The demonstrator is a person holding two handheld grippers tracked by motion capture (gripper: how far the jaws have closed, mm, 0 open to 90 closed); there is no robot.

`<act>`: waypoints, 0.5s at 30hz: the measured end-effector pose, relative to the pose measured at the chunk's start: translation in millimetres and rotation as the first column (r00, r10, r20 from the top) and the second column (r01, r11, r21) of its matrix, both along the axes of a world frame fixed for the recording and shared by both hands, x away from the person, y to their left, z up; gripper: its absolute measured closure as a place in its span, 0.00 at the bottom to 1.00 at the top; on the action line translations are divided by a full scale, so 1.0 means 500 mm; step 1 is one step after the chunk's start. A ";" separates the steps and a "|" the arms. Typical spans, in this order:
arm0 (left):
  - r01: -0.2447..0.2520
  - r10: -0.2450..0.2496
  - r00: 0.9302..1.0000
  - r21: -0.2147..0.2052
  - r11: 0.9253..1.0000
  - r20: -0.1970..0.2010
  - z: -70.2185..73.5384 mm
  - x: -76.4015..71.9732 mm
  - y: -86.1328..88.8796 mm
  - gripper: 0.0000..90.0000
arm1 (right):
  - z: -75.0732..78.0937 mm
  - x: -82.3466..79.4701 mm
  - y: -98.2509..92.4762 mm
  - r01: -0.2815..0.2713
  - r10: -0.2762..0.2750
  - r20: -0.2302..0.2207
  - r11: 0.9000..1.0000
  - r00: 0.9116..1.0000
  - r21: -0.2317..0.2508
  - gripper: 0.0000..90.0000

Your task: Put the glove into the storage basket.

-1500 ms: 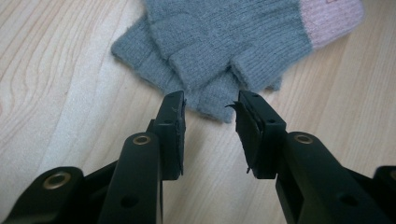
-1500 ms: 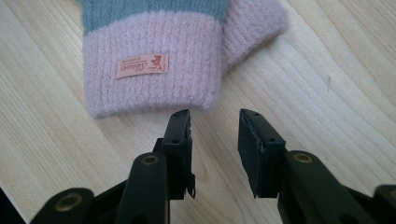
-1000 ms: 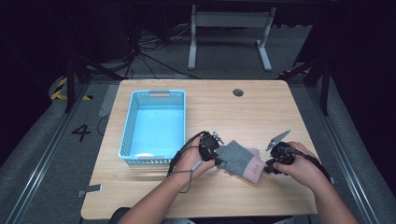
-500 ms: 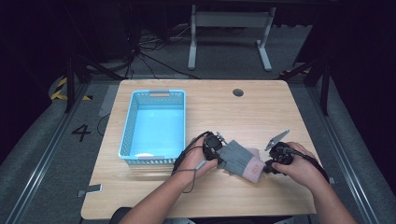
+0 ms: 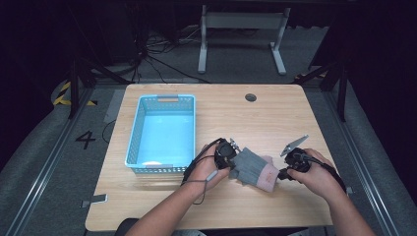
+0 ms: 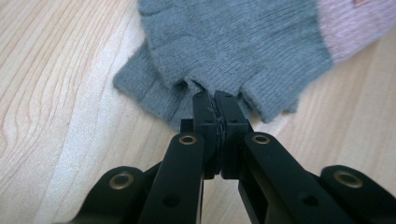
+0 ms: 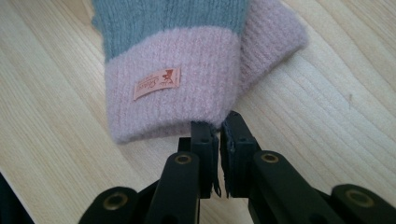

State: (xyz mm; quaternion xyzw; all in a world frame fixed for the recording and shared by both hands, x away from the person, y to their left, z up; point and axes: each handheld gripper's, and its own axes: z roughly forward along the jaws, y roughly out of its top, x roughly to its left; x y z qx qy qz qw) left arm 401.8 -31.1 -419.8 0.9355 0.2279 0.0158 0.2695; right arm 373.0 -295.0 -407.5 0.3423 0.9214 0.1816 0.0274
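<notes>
A grey knit glove (image 5: 252, 168) with a pink cuff lies on the wooden table (image 5: 246, 118) between my two grippers. My left gripper (image 5: 230, 156) is at its finger end. In the left gripper view the jaws are shut on the grey fabric (image 6: 233, 46) between two of the glove's fingers, left gripper (image 6: 215, 100). My right gripper (image 5: 286, 171) is at the cuff end. Its jaws are pressed almost together on the edge of the pink cuff (image 7: 173, 88), right gripper (image 7: 219, 125). A second pink cuff (image 7: 273, 42) lies beside and partly under the first.
A light blue plastic basket (image 5: 135, 142) stands on the table's left half, just left of my left hand. A round cable hole (image 5: 251, 97) is near the far edge. The table's front edge is close below both hands.
My left gripper has edged slightly right toward the glove. The glove and the right gripper have hardly moved.
</notes>
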 end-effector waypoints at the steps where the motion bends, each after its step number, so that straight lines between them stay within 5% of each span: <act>1: 0.000 0.000 1.000 0.000 1.000 0.000 0.000 0.000 0.000 0.99 | 0.001 -0.001 -0.001 0.004 -0.004 0.000 1.000 1.000 0.004 0.94; 7: 0.012 -0.011 1.000 -0.021 1.000 0.013 0.022 -0.017 0.007 0.99 | 0.016 -0.005 -0.006 0.022 -0.022 0.006 0.999 1.000 0.025 0.95; 15: 0.015 -0.014 0.999 -0.052 0.999 0.032 0.051 -0.036 0.021 0.99 | 0.045 -0.005 -0.020 0.048 -0.053 0.069 0.996 0.996 0.079 0.95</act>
